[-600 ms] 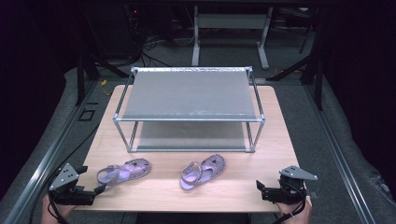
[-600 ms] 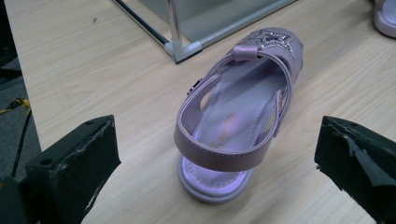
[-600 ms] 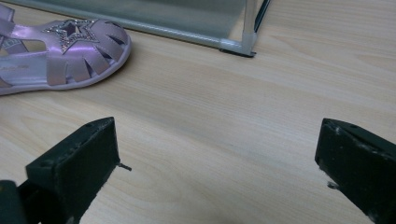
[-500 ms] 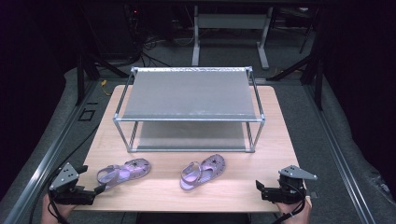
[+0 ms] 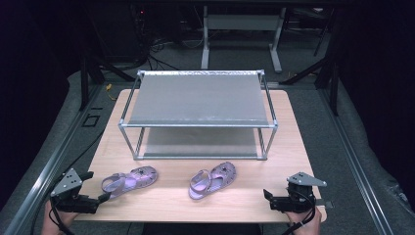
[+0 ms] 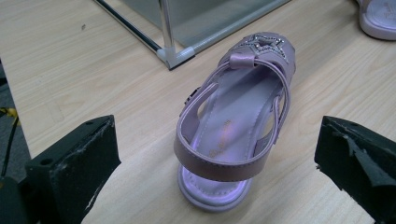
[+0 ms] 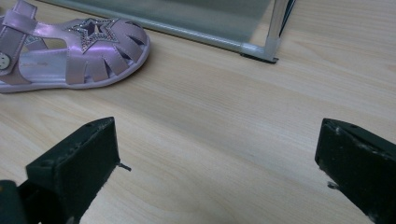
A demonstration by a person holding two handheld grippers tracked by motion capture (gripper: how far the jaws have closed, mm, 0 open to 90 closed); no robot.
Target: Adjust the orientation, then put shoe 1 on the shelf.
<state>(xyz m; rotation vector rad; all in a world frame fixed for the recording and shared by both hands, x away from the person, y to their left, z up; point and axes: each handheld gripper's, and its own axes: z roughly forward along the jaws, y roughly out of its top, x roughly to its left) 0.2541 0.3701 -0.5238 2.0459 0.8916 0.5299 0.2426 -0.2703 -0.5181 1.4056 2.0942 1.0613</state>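
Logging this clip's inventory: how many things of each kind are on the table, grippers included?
Purple star sandals: 2, left one, right one
Two-tier metal shoe rack: 1
Handheld grippers: 2, left gripper, right gripper, both open and empty
Total: 5

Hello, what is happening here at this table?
A person holds a gripper in each hand at the near edge of the table. Both are open and hold nothing. The left gripper points at the heel of the left sandal. The right gripper is apart from the right sandal. Both sandals lie in front of an empty two-shelf rack.
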